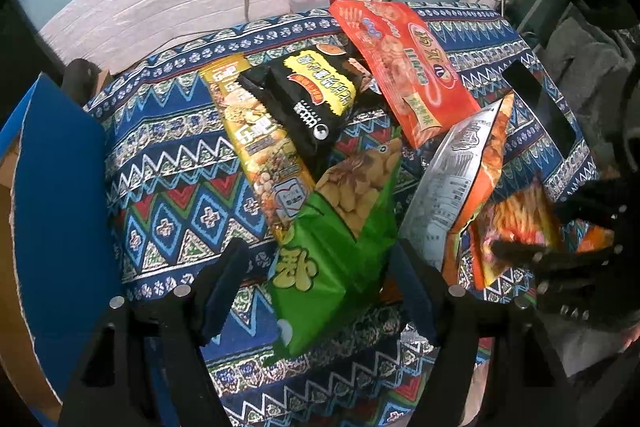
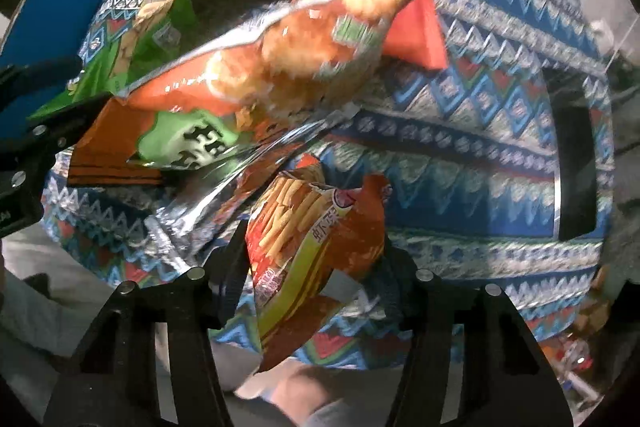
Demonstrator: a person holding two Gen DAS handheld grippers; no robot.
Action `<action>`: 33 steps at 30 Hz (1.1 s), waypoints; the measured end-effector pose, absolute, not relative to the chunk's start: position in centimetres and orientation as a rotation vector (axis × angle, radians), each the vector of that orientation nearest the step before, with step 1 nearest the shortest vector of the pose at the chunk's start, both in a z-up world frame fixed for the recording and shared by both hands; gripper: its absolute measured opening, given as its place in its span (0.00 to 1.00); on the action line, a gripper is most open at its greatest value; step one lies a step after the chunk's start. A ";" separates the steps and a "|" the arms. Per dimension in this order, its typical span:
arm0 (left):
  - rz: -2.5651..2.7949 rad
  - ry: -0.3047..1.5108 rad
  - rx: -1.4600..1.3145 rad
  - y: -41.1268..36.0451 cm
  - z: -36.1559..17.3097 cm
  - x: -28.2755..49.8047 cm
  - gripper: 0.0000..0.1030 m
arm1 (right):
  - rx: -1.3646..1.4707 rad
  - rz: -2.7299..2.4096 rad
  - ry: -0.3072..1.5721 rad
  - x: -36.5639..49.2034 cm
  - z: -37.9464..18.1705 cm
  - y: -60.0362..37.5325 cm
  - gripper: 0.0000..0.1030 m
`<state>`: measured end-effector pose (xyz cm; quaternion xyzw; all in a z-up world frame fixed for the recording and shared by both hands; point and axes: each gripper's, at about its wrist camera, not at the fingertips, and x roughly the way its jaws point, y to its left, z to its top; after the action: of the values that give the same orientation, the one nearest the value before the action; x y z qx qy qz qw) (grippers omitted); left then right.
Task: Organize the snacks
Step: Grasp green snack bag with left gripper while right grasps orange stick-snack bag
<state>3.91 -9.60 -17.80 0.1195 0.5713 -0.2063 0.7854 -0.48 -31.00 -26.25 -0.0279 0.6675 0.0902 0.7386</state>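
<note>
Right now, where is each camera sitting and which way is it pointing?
Left wrist: on the left gripper, aimed steeply down at the green snack bag between its open fingers; the right gripper shows at the right edge.
Right wrist: on the right gripper, looking straight down at the orange stick-snack bag it grips.
Shared: patterned tablecloth, green bag, stick-snack bag.

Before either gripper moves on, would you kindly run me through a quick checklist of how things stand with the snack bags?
1. Right gripper around the shrimp stick bag: ok.
2. Its pads firmly pressing that bag: cannot tell, picture blurred.
3. Left gripper astride the green bag, jaws apart: ok.
4. Green bag free to lift: not ok, black bag overlaps its top.
5. Blue box clear of bags: ok.
</note>
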 end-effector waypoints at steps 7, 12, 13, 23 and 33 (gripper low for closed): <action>-0.455 1.247 0.284 -11.1 -18.7 4.4 0.73 | -0.080 0.127 1.392 0.7 -24.4 -33.1 0.40; -0.471 1.250 0.281 -11.8 -19.1 4.6 0.73 | -0.076 0.110 1.359 1.8 -23.4 -34.5 0.40; -0.472 1.250 0.282 -11.9 -19.1 4.6 0.73 | -0.070 0.110 1.351 2.1 -23.2 -34.7 0.40; -0.475 1.224 0.325 -12.6 -19.3 4.0 0.50 | -0.073 0.077 1.293 2.6 -22.1 -36.1 0.40; -0.433 1.159 0.292 -11.6 -16.6 3.5 0.37 | -0.135 0.022 1.186 1.9 -19.2 -36.4 0.39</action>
<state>3.49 -11.56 -16.58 0.1363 0.5413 -0.2022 0.8047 1.88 -36.36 -19.15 -0.0634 0.5583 0.0102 0.8271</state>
